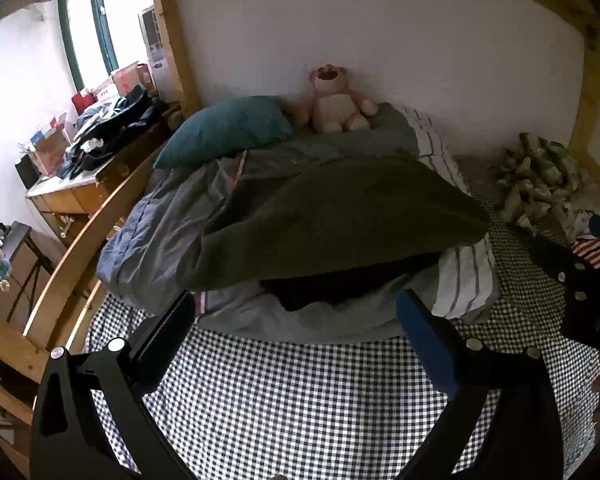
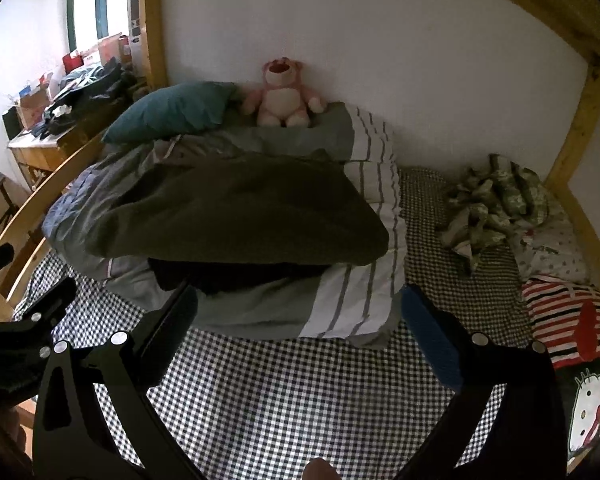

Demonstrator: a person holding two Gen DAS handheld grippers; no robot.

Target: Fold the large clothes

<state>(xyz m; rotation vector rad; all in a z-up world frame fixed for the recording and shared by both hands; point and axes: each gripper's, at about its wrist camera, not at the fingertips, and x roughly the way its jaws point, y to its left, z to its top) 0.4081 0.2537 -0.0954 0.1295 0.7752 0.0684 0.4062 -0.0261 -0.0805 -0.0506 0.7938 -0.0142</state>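
Note:
A folded olive-green garment [image 1: 332, 220] [image 2: 240, 216] lies on top of a pile of bedding, over something dark [image 1: 332, 286] [image 2: 236, 274]. A crumpled camouflage garment [image 1: 540, 176] [image 2: 496, 200] lies at the far right of the checked sheet [image 1: 300, 392] [image 2: 300, 392]. A red-striped garment [image 2: 564, 320] lies at the right edge. My left gripper [image 1: 296, 308] is open and empty, just short of the pile. My right gripper [image 2: 300, 300] is open and empty, also just short of the pile. The right gripper shows in the left wrist view [image 1: 572, 280].
The striped grey and white quilt [image 2: 360, 280] lies under the pile. A teal pillow [image 1: 228, 128] and a pink plush bear [image 1: 336, 100] sit by the wall. Wooden bed rails [image 1: 72, 264] and posts [image 1: 592, 92] enclose the bed. A cluttered desk [image 1: 72, 160] stands at left.

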